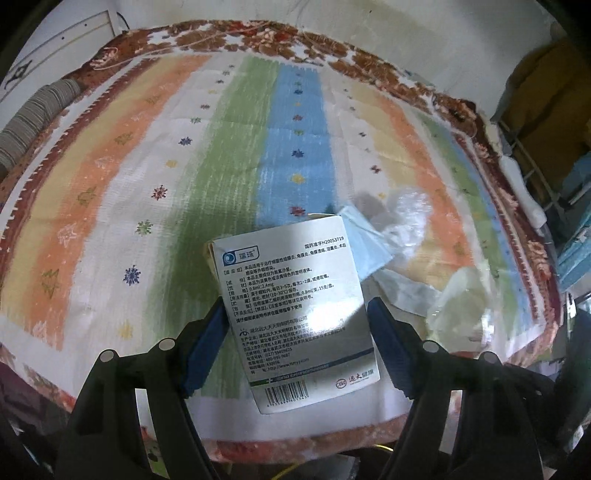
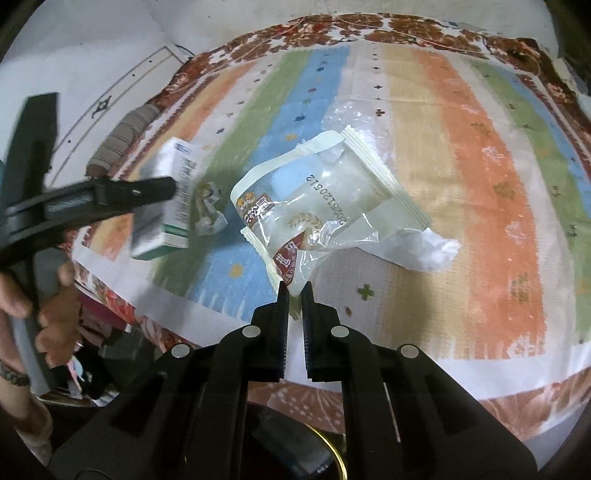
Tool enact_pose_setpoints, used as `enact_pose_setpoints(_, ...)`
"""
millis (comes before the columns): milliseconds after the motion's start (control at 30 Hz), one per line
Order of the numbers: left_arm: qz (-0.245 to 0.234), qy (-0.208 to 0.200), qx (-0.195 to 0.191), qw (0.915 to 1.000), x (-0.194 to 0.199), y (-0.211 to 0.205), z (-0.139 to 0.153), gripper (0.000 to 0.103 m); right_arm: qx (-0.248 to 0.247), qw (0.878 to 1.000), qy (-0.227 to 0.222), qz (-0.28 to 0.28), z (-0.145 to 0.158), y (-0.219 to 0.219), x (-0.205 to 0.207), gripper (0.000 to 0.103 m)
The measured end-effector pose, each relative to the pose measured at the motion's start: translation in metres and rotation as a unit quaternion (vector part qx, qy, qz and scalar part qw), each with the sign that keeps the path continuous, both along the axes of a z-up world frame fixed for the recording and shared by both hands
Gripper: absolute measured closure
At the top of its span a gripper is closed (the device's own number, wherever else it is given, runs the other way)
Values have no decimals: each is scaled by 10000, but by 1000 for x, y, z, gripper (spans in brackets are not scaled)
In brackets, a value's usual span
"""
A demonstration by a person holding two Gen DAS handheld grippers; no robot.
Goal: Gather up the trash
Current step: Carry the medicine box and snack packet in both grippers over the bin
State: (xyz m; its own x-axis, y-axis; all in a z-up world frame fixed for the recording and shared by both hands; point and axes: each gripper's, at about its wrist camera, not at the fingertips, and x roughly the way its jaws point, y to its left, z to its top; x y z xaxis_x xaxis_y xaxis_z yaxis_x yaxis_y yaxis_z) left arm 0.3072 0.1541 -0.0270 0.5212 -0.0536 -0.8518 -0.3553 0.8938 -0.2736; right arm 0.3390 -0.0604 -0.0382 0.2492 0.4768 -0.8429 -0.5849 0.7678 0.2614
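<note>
My left gripper [image 1: 295,306] is shut on a white medicine box [image 1: 291,291] with printed text and a barcode, held above the striped cloth. The box also shows in the right wrist view [image 2: 170,206], with the left gripper [image 2: 162,192] on it. My right gripper [image 2: 294,291] is shut on the corner of a cream and clear snack wrapper [image 2: 325,206], which trails forward over the cloth. A small crumpled candy wrapper [image 2: 208,212] lies between box and snack wrapper. In the left wrist view the clear wrapper [image 1: 454,295] and a crumpled clear plastic [image 1: 410,218] lie to the right.
A table under a striped cloth [image 1: 110,221] with a floral brown border [image 1: 258,35]. A striped fabric roll [image 1: 33,114] sits at the left edge. Shelving with boxes [image 1: 569,221] stands to the right. A round gold-rimmed container [image 2: 332,454] is below the right gripper.
</note>
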Motion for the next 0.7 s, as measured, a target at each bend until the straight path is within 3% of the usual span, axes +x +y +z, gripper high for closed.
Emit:
enact_pose_setpoints(367,-227,-511,-179,9983,-48,-34,42,28,61,9988,-468,-135,31,-35,-26,97)
enact_pose_setpoints(700,-236,-713,-286,9968,-85,-52,50,28,94,9961,-872,112,46,-46,-67,97)
